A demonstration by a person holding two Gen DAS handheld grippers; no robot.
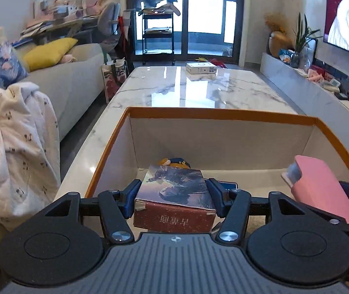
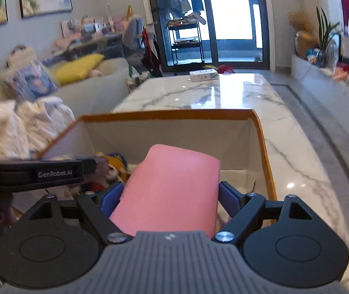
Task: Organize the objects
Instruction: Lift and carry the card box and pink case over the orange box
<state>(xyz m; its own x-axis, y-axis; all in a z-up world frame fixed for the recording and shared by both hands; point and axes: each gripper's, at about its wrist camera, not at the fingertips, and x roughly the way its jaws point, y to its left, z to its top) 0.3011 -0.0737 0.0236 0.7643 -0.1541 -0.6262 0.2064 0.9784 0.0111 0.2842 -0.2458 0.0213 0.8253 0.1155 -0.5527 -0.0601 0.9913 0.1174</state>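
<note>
A living room, with a long marble worktop (image 1: 199,90) running toward the balcony doors and an orange-rimmed carton (image 1: 213,114) at its near end. The left gripper (image 1: 174,193) has its fingers clamped on the side edges of a picture-covered box (image 1: 177,196), held over the carton's inside, and the right gripper (image 2: 169,196) grips a pink case (image 2: 172,186) by its flanks above the same carton. Both look light and stiff, the pink one smooth and perhaps slippery, so side holds seem right.
</note>
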